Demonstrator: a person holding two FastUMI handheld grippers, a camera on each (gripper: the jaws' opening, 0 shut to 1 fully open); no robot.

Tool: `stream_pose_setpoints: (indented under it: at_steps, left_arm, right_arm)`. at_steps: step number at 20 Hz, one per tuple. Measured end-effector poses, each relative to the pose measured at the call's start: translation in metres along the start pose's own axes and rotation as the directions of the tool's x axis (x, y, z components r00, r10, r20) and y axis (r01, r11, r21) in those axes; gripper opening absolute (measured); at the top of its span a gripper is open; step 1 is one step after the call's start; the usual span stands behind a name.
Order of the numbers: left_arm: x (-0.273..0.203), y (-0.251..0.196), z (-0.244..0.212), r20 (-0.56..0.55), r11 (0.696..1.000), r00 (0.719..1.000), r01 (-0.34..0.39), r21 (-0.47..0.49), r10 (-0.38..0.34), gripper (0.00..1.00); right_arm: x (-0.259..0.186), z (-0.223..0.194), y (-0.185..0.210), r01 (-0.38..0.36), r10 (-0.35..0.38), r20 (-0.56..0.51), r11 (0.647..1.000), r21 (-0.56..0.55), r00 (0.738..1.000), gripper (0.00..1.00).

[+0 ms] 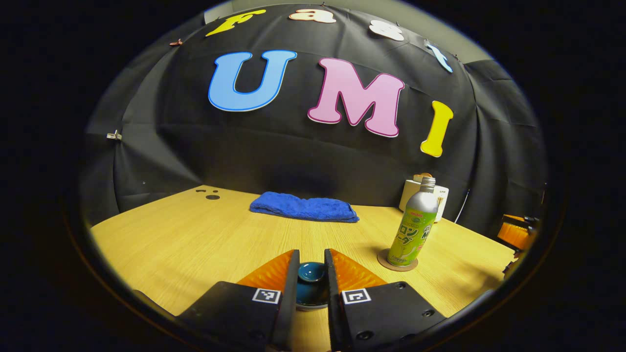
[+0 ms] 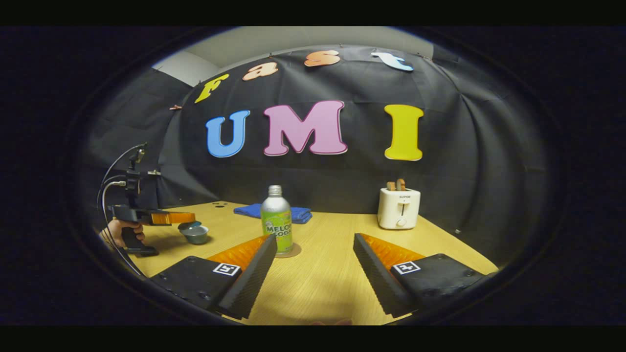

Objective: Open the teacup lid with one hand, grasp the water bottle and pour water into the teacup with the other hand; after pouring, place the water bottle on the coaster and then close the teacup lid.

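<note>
The left gripper [image 1: 311, 266] pinches the small dark blue-green glazed lid [image 1: 311, 272] by its knob, both fingers pressed against it. In the right gripper view the lid hangs tilted just above the small grey-green teacup [image 2: 196, 235], which stands near the left edge of the pale wooden table [image 2: 323, 278]. A hand [image 2: 119, 228] holds that gripper's handle.

The right gripper [image 2: 313, 266] is spread wide and empty, aimed across the table toward the green-and-silver metal water bottle [image 2: 277, 220], which stands upright on a round brown coaster [image 1: 397, 263] around mid-table. Behind it a folded blue towel [image 1: 304, 207] lies by the back edge, and a white toaster [image 2: 398, 208] sits toward the back right corner.

The bottle is tall and narrow, so a finger clipping it before the grip closes could tip it off the coaster. The knob is small and glazed, so the lid may slip and chip the cup. Whether the bottle's mouth is capped I cannot tell; if open, a jolt would spill.
</note>
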State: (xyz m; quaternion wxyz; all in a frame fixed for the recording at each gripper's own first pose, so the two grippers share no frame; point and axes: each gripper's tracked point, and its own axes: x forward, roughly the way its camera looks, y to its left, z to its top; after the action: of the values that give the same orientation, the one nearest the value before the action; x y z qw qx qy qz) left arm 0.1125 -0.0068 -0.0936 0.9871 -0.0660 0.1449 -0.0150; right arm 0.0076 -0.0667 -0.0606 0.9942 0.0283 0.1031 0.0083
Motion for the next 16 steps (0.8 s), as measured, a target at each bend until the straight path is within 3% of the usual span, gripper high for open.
stream_pose_setpoints:
  at_steps: [13,16]
  left_arm:
    - [0.01,0.001,-0.011,-0.038,0.998,0.999,-0.032,0.048,0.034,0.32]
    - [0.01,0.001,-0.013,-0.05,0.997,0.998,-0.036,0.061,0.039,0.36]
  right_arm:
    - [-0.002,0.005,-0.008,0.006,-0.007,0.022,1.0,0.024,1.0,0.97]
    - [-0.003,0.006,-0.008,0.008,-0.009,0.027,1.0,0.025,1.0,0.97]
